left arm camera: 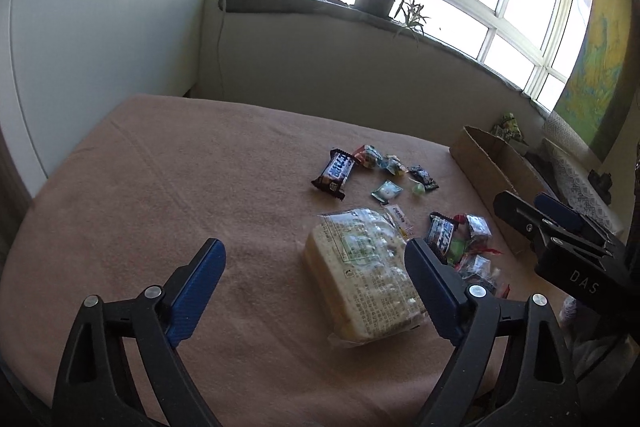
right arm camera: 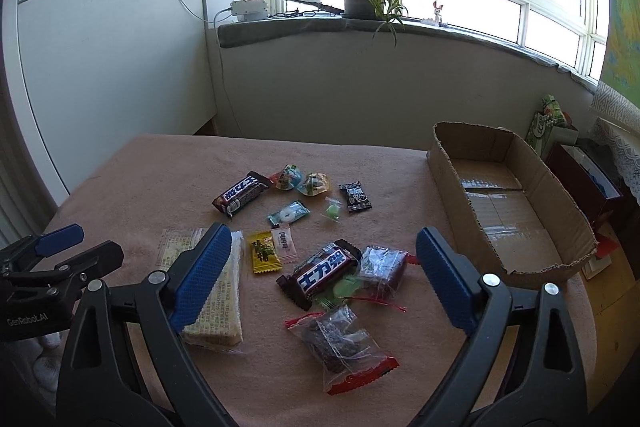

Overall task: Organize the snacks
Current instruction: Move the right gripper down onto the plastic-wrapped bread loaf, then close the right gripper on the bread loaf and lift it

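While both grippers hang above the pink-covered bench [right arm camera: 132, 167], their jaws stand wide with nothing held. The left gripper [left arm camera: 316, 283] hovers beside a clear-wrapped pack of wafers [left arm camera: 364, 287], which lies flat near the bench's front. The right gripper [right arm camera: 324, 267] is over a chocolate bar [right arm camera: 320, 273] and two clear bags of dark snacks [right arm camera: 344, 343]. Farther back lie a second chocolate bar [right arm camera: 240, 193] and several small wrapped sweets [right arm camera: 288, 213]. An open cardboard box [right arm camera: 444, 187] sits on the right side, apart from the snacks.
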Tool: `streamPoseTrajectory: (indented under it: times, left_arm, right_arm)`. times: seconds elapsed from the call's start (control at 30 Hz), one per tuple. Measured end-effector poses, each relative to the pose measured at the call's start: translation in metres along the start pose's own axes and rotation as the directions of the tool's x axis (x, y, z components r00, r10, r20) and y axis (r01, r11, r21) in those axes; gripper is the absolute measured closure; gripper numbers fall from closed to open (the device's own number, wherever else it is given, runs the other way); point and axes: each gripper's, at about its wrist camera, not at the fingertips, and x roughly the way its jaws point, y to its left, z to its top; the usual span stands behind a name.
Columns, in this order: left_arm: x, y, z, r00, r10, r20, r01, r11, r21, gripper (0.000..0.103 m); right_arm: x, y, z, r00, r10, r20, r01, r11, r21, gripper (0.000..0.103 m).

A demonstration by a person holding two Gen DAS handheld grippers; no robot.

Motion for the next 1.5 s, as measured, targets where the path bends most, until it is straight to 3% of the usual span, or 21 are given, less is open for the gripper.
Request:
streamPoseTrajectory:
  times: [0.33,0.5,0.73,0.87,1.0,1.23,1.5]
  left_arm:
    - [0.014,0.014,-0.012,0.994,-0.066,-0.087,0.059,0.995,-0.077,0.027]
    - [0.018,0.018,-0.016,0.989,-0.097,-0.113,0.086,0.991,-0.101,0.032]
    - [0.028,0.022,-0.02,0.977,-0.141,-0.157,0.121,0.984,-0.131,0.04]
    - [0.035,0.021,-0.022,0.968,-0.176,-0.179,0.151,0.977,-0.149,0.045]
    - [0.039,0.018,-0.023,0.96,-0.2,-0.194,0.171,0.973,-0.158,0.045]
    - [0.043,0.013,-0.022,0.957,-0.209,-0.204,0.181,0.973,-0.145,0.045]
    - [0.048,0.003,-0.023,0.952,-0.218,-0.214,0.198,0.974,-0.109,0.051]
  right_arm:
    - [0.028,0.031,-0.001,0.98,0.167,-0.111,-0.171,0.985,-0.03,0.03]
    - [0.048,0.035,-0.007,0.949,0.249,-0.195,-0.252,0.968,0.008,0.051]
    - [0.057,0.043,-0.013,0.922,0.3,-0.246,-0.309,0.951,0.003,0.052]
    - [0.065,0.044,-0.014,0.885,0.364,-0.291,-0.369,0.928,0.04,0.052]
    - [0.078,0.042,-0.018,0.838,0.427,-0.341,-0.417,0.903,0.105,0.062]
    - [0.089,0.03,-0.02,0.832,0.426,-0.354,-0.396,0.904,0.157,0.062]
    - [0.101,0.024,-0.025,0.791,0.482,-0.377,-0.43,0.876,0.218,0.062]
